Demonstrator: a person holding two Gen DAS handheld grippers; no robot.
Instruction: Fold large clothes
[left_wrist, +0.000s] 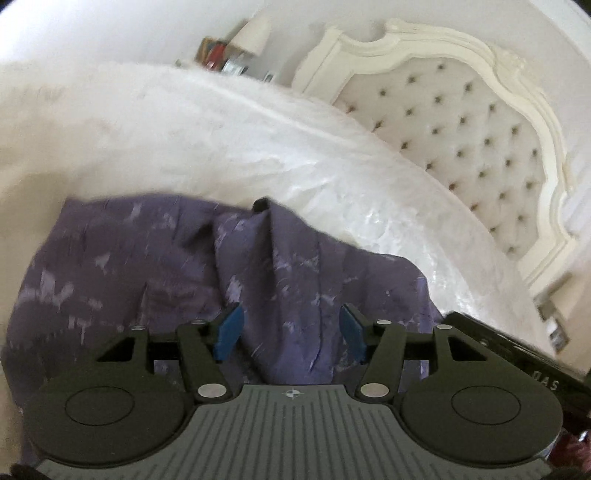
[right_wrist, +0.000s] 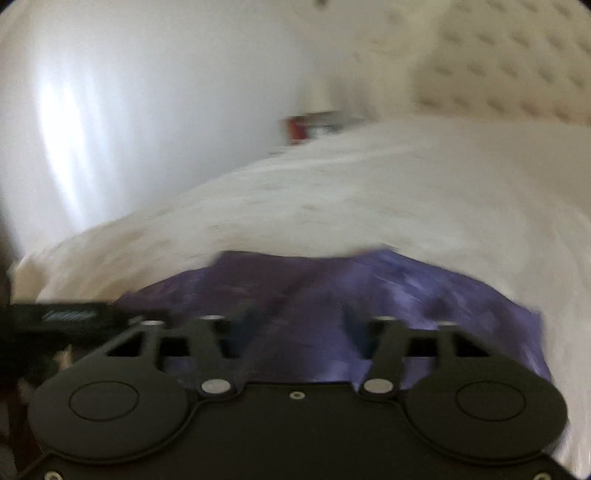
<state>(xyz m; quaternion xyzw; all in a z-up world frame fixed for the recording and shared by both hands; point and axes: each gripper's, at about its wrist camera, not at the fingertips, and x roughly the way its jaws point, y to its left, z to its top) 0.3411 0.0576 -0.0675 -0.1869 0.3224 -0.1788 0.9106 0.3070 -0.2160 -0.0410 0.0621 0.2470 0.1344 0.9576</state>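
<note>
Both claws part-open over purple garment (left_wrist: 288, 280), nothing gripped, white bedcover (left_wrist: 221, 140), tufted headboard (left_wrist: 461, 122) beyond

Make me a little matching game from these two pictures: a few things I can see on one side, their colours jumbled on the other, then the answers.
Things:
1. garment
2. bed cover
3. pads on the left gripper
4. headboard frame

Colours:
A. blue
B. cream, carved
C. purple with pale streaks
D. white

Pairs: 1-C, 2-D, 3-A, 4-B
</note>
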